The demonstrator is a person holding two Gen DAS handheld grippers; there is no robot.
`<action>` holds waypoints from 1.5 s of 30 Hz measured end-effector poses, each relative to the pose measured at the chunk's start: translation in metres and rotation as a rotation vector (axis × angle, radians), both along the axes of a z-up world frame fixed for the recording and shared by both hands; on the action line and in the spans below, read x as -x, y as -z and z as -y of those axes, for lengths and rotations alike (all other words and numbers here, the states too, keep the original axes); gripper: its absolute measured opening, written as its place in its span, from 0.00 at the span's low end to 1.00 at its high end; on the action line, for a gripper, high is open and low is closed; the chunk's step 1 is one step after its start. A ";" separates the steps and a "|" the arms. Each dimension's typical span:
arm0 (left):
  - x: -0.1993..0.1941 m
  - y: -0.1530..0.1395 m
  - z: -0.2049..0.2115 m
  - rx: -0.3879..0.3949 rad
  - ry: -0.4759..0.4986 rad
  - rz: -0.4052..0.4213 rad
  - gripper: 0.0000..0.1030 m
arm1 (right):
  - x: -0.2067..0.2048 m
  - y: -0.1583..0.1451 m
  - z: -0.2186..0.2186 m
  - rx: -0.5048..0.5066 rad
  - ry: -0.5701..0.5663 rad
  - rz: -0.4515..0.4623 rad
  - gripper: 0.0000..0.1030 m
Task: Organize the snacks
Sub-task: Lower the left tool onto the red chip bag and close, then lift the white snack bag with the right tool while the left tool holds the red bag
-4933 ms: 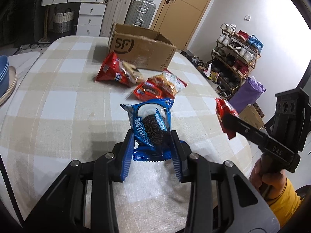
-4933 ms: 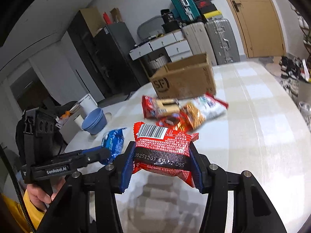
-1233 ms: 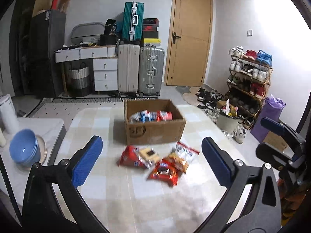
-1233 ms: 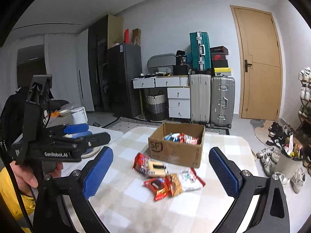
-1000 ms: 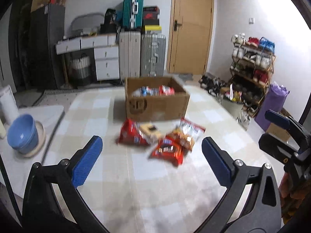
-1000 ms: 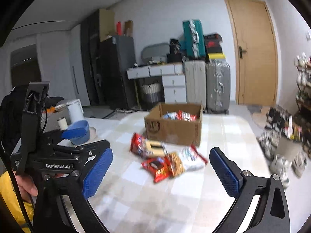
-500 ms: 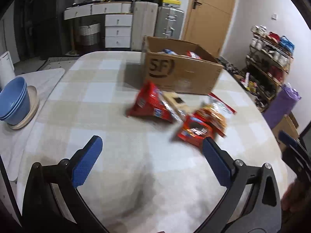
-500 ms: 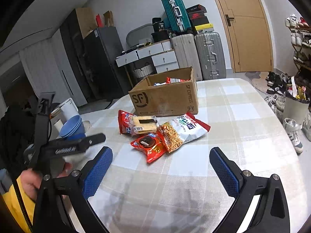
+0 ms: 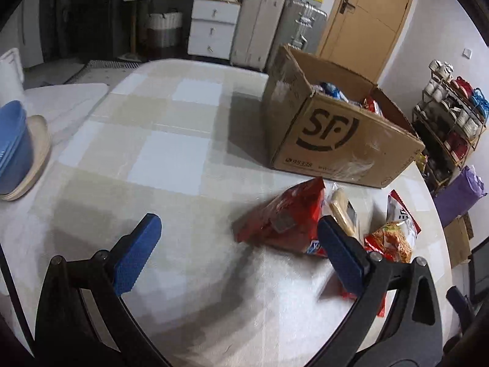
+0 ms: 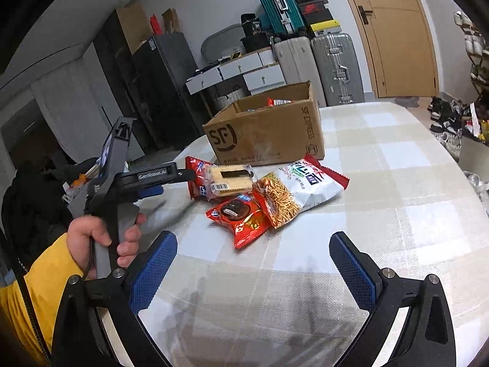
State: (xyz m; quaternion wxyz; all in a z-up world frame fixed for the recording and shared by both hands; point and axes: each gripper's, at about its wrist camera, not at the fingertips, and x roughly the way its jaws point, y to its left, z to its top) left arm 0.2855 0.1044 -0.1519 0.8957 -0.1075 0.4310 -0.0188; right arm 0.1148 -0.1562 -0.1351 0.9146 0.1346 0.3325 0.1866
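Note:
An open SF cardboard box (image 9: 339, 140) (image 10: 269, 134) stands on the checked table with snack packs inside. In front of it lie a red cracker pack (image 9: 287, 220) (image 10: 220, 179), a small red cookie pack (image 10: 241, 217) and a white noodle-snack bag (image 10: 299, 189) (image 9: 397, 229). My left gripper (image 9: 235, 247) is open and empty, low over the table, its right finger beside the red cracker pack. It also shows in the right wrist view (image 10: 180, 180), its tips by that pack. My right gripper (image 10: 253, 263) is open and empty, short of the red cookie pack.
Blue bowls on a plate (image 9: 18, 159) sit on a side table at the left. The table's right edge (image 9: 440, 244) drops to the floor, with a shoe rack (image 9: 452, 122) beyond. Suitcases and drawers stand behind the table.
Both grippers, earlier shut on a blue cookie pack and a red pack, are now open and empty. Over the last second both came down and forward toward the snacks beside the box.

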 end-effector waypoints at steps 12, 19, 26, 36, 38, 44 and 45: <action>-0.031 0.019 0.015 0.055 0.077 -0.008 0.87 | -0.011 0.012 0.005 -0.011 0.014 -0.039 0.99; -0.028 0.015 0.023 0.071 0.148 0.029 0.41 | -0.012 0.014 0.005 -0.013 0.013 -0.048 0.99; -0.013 0.009 0.019 0.051 0.173 0.007 0.34 | -0.017 0.014 0.009 0.000 0.040 -0.064 0.99; 0.019 0.001 -0.001 0.111 0.182 0.014 0.31 | -0.063 0.012 0.020 -0.040 0.071 -0.142 0.99; 0.027 -0.002 -0.004 0.115 0.180 0.023 0.31 | -0.079 0.018 0.021 -0.059 0.070 -0.180 0.99; 0.049 -0.002 -0.012 0.152 0.174 0.016 0.31 | -0.121 0.039 0.019 -0.081 0.112 -0.311 0.99; 0.054 -0.001 -0.013 0.157 0.176 0.006 0.31 | -0.125 0.042 0.019 -0.083 0.119 -0.327 0.99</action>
